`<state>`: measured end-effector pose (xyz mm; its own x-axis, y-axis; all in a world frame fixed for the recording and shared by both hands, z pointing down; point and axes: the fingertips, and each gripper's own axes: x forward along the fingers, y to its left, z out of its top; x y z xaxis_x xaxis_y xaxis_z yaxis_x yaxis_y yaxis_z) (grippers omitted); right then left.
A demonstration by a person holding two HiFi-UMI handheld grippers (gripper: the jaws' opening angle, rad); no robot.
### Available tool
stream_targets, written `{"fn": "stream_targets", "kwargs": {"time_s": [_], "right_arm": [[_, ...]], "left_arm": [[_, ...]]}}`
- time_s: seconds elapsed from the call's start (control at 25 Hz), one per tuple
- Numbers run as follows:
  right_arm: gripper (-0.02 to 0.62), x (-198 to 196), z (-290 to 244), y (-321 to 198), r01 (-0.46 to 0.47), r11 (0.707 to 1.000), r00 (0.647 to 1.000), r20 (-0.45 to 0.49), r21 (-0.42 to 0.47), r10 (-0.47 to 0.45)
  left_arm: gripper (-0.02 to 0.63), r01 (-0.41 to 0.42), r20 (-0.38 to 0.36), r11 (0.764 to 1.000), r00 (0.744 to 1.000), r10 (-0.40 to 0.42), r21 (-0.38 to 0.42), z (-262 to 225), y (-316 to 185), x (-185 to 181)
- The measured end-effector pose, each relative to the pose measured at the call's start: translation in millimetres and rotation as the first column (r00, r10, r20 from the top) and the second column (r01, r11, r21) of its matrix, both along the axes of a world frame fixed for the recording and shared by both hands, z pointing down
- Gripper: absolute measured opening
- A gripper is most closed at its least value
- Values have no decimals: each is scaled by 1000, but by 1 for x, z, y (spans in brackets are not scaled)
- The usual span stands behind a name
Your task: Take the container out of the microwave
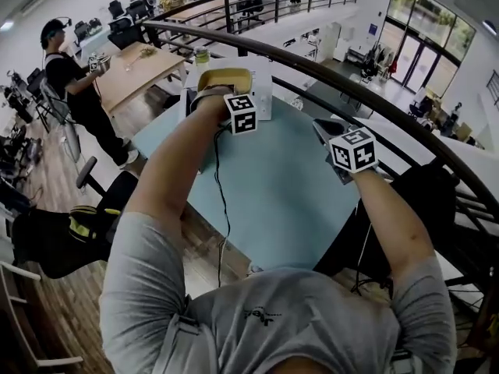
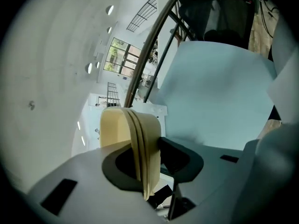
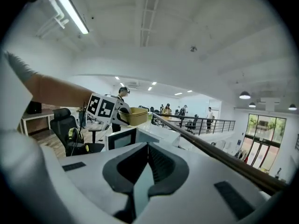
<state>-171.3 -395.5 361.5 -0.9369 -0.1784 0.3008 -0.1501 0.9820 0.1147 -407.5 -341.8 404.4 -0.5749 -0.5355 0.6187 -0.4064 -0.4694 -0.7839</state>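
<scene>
A tan plastic container (image 1: 224, 78) hangs in the air above the far end of the teal table (image 1: 273, 201). My left gripper (image 1: 212, 97) is shut on its rim. In the left gripper view the container's wall (image 2: 140, 139) stands edge-on between the two dark pads (image 2: 180, 160) of the left gripper (image 2: 152, 160). The white microwave (image 1: 263, 92) sits just behind and below it, also seen as a white microwave (image 3: 122, 139) with a dark window. My right gripper (image 1: 326, 133) is raised to the right, apart from both. Its jaws meet at the tips, and the right gripper (image 3: 147, 148) holds nothing.
A curved black railing (image 1: 327, 68) runs behind the table. A person (image 1: 70, 80) stands at the far left by a wooden desk (image 1: 136, 72). A dark office chair (image 1: 58, 240) is at the table's left side. A green bottle (image 1: 201, 55) stands beyond the microwave.
</scene>
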Motion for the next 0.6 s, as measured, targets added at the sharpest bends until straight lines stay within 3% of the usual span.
{"fn": "stream_targets", "kwargs": {"time_s": [0.32, 0.6], "right_arm": [[18, 88, -102, 4, -90, 992, 992, 91, 92, 82], [18, 163, -149, 24, -168, 977, 981, 115, 128, 154]], "left_arm": [[132, -125, 95, 984, 989, 114, 128, -132, -13, 98], [132, -232, 119, 955, 970, 212, 187, -192, -16, 180]]}}
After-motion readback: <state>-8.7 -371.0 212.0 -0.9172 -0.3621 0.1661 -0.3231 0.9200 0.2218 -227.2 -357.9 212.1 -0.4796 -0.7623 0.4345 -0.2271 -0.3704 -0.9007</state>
